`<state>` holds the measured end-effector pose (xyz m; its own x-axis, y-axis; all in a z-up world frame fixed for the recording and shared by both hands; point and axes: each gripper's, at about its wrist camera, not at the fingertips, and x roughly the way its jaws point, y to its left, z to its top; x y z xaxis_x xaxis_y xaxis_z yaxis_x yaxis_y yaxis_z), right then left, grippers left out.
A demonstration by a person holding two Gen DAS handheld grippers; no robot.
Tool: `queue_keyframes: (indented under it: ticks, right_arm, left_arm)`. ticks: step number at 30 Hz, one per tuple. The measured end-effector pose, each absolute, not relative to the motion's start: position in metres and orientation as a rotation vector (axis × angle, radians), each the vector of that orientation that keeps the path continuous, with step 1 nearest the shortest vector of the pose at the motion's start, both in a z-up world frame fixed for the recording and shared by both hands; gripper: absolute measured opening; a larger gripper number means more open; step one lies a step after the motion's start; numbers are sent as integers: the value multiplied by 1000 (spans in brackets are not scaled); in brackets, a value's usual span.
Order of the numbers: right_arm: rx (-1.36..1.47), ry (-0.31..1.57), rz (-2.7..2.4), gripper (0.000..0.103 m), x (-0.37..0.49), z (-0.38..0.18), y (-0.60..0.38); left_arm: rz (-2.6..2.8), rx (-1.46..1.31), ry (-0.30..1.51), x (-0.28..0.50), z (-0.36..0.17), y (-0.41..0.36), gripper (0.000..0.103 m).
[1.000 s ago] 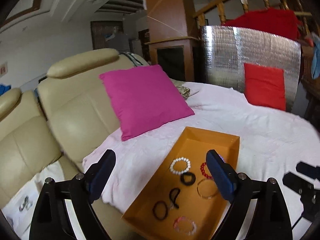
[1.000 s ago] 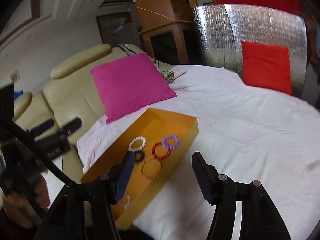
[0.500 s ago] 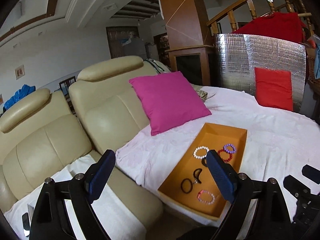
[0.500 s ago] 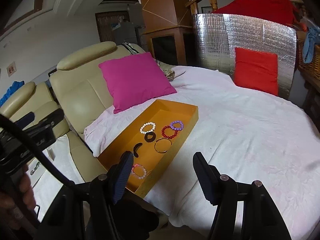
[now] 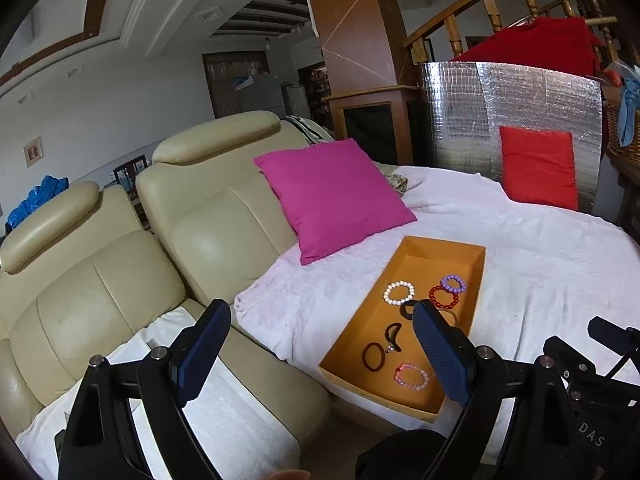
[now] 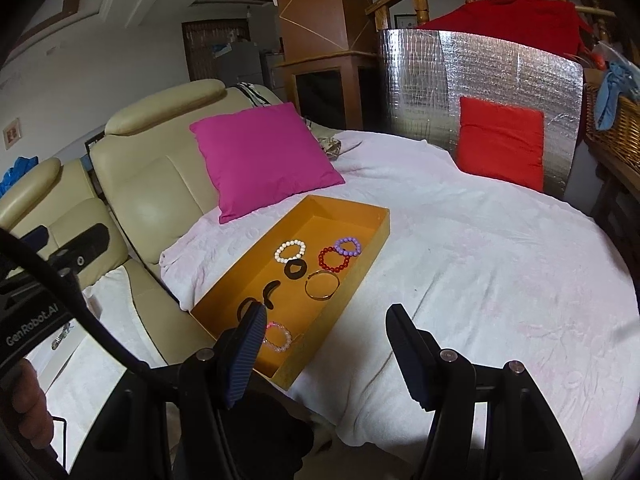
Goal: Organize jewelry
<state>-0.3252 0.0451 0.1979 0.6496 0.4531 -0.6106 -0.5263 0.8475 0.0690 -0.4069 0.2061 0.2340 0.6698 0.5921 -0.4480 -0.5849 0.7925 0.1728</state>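
At the left of the frame in my left wrist view sit the cream sofa seats (image 5: 120, 280), and they fill far more of the picture than a second ago: I have drawn both tools back and up, away from the bed (image 5: 540, 248). My left tool (image 5: 322, 354) is spread wide and holds nothing. Just right of centre lies the orange tray (image 5: 360, 328) on the white bedspread, now small and whole in view, below the pink cushion (image 5: 332, 196).

In the right wrist view the tray (image 6: 372, 236) holds everything: white bead bracelet (image 6: 290, 251), black hair ties (image 6: 295, 270), red bracelet (image 6: 334, 260) touching the purple bracelet (image 6: 347, 247), gold bangle (image 6: 322, 285), and pink bracelet (image 6: 276, 337) near the front edge. My right tool (image 6: 326, 354), lower centre, is also wide and empty.

With nothing loose on the bedspread that I can see, I judge the gathering done, and this retreat looks like the finish.
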Motion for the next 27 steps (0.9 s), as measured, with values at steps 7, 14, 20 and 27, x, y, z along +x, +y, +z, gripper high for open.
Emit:
queue_keyframes:
  ticks: [7, 14, 20, 27]
  right_arm:
    - [-137, 661, 561, 66, -327, 197, 51]
    - [-150, 656, 565, 66, -328, 197, 54]
    - [-156, 660, 564, 66, -328, 197, 59]
    - [-157, 656, 559, 66, -328, 199, 62]
  left_arm:
    - [672, 19, 497, -410, 235, 206, 92]
    - [674, 13, 499, -411, 234, 210, 92]
    - [674, 1, 507, -410, 232, 216, 92]
    - [674, -5, 510, -410, 231, 221, 92]
